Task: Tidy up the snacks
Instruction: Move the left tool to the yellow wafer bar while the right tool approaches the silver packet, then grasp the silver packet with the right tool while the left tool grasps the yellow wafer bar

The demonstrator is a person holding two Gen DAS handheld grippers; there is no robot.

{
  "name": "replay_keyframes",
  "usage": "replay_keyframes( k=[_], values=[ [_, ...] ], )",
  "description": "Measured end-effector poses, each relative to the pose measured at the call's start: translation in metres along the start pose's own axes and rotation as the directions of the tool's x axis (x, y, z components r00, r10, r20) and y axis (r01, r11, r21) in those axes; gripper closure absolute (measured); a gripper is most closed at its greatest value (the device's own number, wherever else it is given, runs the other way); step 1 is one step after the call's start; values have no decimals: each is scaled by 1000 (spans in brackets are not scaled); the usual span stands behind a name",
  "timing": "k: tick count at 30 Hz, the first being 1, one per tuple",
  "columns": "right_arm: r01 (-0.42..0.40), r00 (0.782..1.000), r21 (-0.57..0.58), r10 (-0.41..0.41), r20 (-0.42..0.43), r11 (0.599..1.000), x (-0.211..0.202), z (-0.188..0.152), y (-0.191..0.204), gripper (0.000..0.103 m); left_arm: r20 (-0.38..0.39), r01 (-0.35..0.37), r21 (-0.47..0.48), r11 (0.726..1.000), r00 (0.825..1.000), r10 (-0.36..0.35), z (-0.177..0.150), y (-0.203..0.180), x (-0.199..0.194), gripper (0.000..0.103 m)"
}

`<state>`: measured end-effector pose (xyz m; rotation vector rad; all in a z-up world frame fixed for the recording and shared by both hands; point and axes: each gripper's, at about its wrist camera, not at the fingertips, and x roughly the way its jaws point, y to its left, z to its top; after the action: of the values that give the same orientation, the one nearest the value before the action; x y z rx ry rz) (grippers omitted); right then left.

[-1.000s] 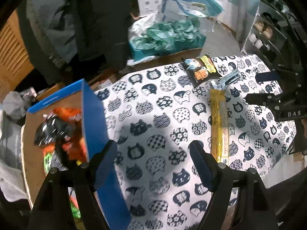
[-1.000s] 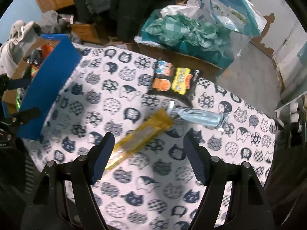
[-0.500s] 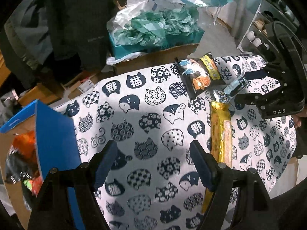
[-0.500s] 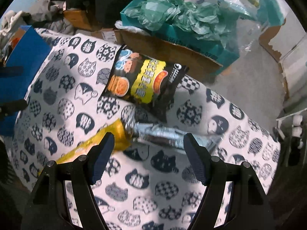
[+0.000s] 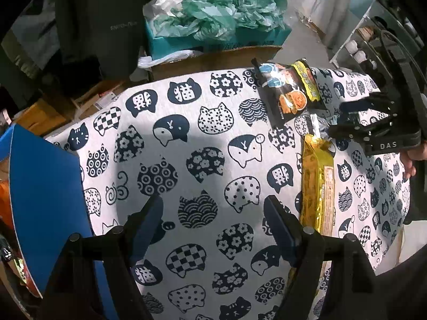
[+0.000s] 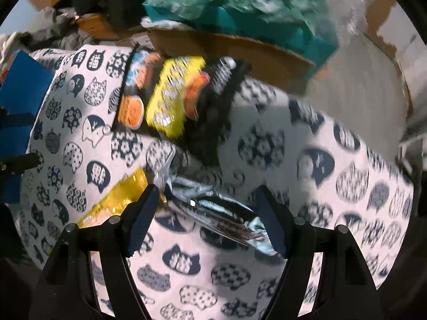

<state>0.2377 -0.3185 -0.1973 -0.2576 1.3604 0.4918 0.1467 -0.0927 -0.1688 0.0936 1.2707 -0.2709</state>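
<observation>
Right gripper (image 6: 205, 213): jaws standing apart, straddling the silver packet (image 6: 218, 210), seemingly not pressing it.
Left gripper (image 5: 213, 224): jaws gaping over bare cat-print worktop (image 5: 186, 122).
Yellow packet (image 5: 317, 181) lying at its 2 o'clock, black snack bag (image 5: 288, 93) at 1.

I note three snacks lying flat on the cat-print tablecloth (image 5: 202, 138). The black chip bag (image 6: 170, 93), with yellow and orange print, lies nearest the cloth's far edge. The silver-blue wrapper (image 6: 221, 213) lies just below it, crinkled, sealed. The long yellow packet (image 5: 319, 181) touches the wrapper's end, stretching toward the near edge.
</observation>
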Motion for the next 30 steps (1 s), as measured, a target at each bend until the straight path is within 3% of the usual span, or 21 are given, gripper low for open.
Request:
replay_keyframes(
  k=[9,10,12,15,19,25,30],
  values=[
    [57,997,21,-56,-44,998,1,-44,0,31,-4,11,70,997,1000,-10,-7,-32,-5,24],
    [63,997,16,-62,-41,998,2,-48,1,35,-8,14,82,996,1000,-14,-8,-37,-6,24],
    [64,997,16,-63,-48,998,5,-55,4,64,-12,12,103,995,1000,-10,-10,-46,-7,24],
    [78,996,38,-76,-41,996,2,-68,6,75,-19,16,123,992,1000,-13,-13,-59,-7,24],
    [91,995,84,-86,-59,992,-6,-93,9,75,-42,33,134,990,999,-27,-14,-76,-2,23],
    [49,998,198,-38,-57,979,-18,-143,1,75,-85,60,151,987,995,-48,-11,-98,13,23],
    [21,999,232,-11,-45,973,-21,-178,-5,75,-113,45,165,985,993,-26,-14,-111,26,23]
  ],
)
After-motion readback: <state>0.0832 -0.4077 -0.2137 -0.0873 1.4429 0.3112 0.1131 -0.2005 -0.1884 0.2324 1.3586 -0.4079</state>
